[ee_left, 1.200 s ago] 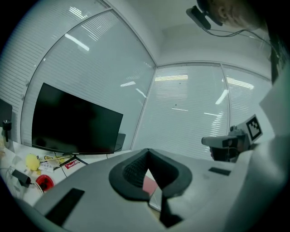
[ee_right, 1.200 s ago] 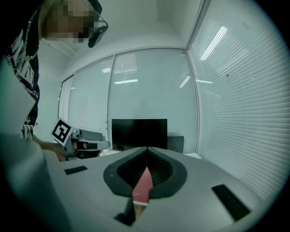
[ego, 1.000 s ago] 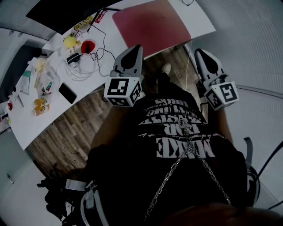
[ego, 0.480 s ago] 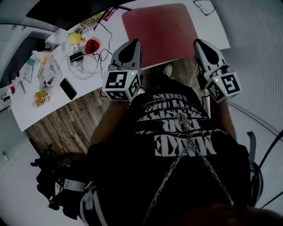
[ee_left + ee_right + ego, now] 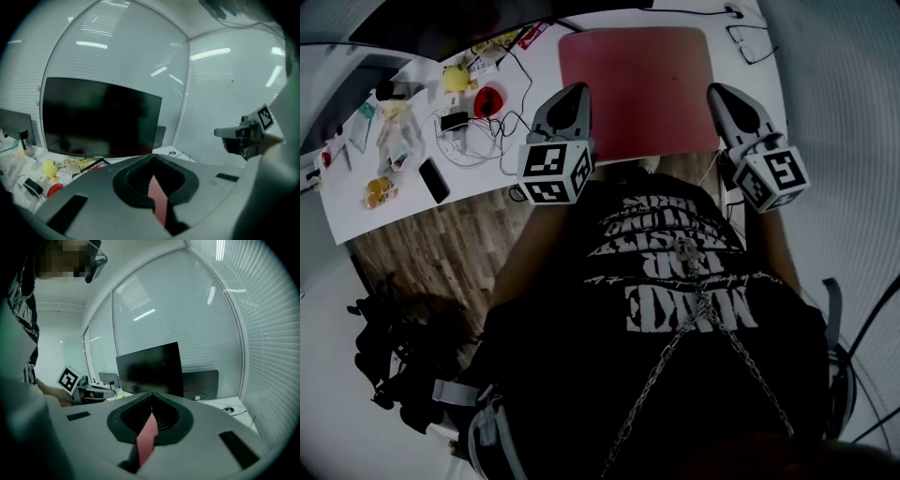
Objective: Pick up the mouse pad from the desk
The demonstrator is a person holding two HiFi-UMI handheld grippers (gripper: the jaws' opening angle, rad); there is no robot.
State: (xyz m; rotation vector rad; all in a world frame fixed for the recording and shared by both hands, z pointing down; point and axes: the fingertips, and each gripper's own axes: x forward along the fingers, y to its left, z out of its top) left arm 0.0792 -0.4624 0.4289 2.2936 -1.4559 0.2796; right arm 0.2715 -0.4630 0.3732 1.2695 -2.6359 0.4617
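Your left gripper (image 5: 577,90) has its jaws pressed together with nothing between them, and your right gripper (image 5: 715,90) is the same, closed and empty. The red pad (image 5: 637,84) lies flat on the white desk (image 5: 394,214), straight ahead of you at the near edge. In the head view your left gripper's tip overlaps the pad's near left corner and your right gripper's tip sits at its near right corner, so the pad lies between the two. Whether either tip touches it can't be told. In each gripper view a strip of red pad shows through the slot under the closed jaws, so it lies below them, not pinched.

Left of the pad the desk is cluttered with a tangle of cables (image 5: 478,141), a round red thing (image 5: 490,97), a yellow thing (image 5: 455,77) and a dark phone (image 5: 433,180). A dark monitor (image 5: 441,28) stands at the back of the desk, and glasses (image 5: 753,42) lie just past the pad's far right corner. Below the desk edge is wood floor (image 5: 431,258), with a black bag (image 5: 394,347) on it to your left. The gripper views show glass walls with slatted blinds (image 5: 267,333) and strip lights reflected in them
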